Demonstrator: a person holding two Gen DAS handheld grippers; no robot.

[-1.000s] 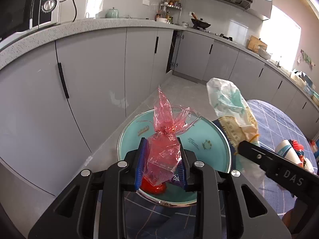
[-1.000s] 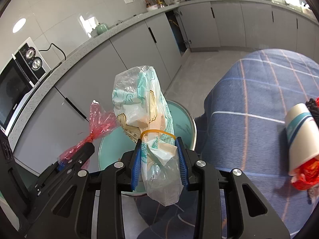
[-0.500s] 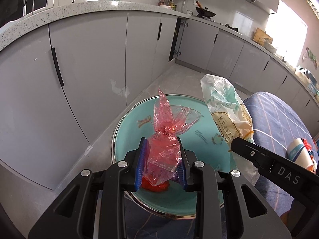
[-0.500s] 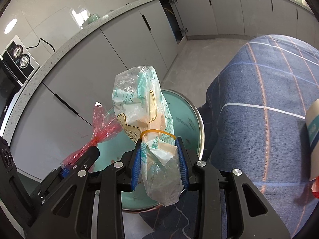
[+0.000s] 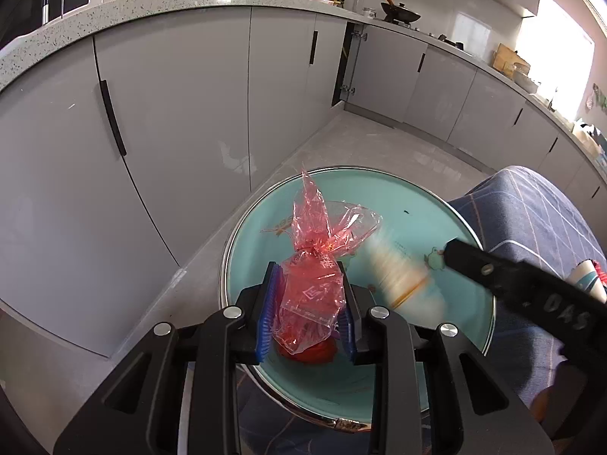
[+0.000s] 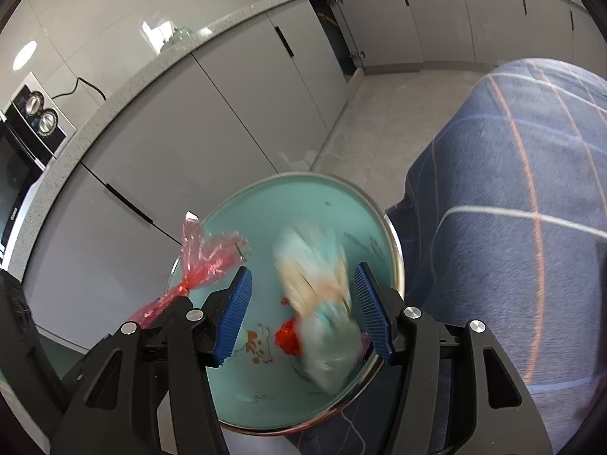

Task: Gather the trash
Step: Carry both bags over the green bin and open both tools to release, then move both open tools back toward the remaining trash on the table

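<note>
The left gripper [image 5: 308,309] is clamped on a crinkled red plastic bag [image 5: 316,265], its blue pads pressing both sides, the twisted top of the bag standing up above the teal basin [image 5: 447,227] on the floor. The right gripper [image 6: 303,313] has its jaws opening; the white-and-teal plastic bag [image 6: 320,303] sits between the pads as a blur, touching neither pad, over the basin's inside. A small red scrap [image 6: 287,337] lies on the basin's bottom next to a printed cartoon. The basin sits between grey kitchen cabinets [image 5: 170,113] and a blue checked cloth [image 6: 512,208], close against the cloth's edge
</note>
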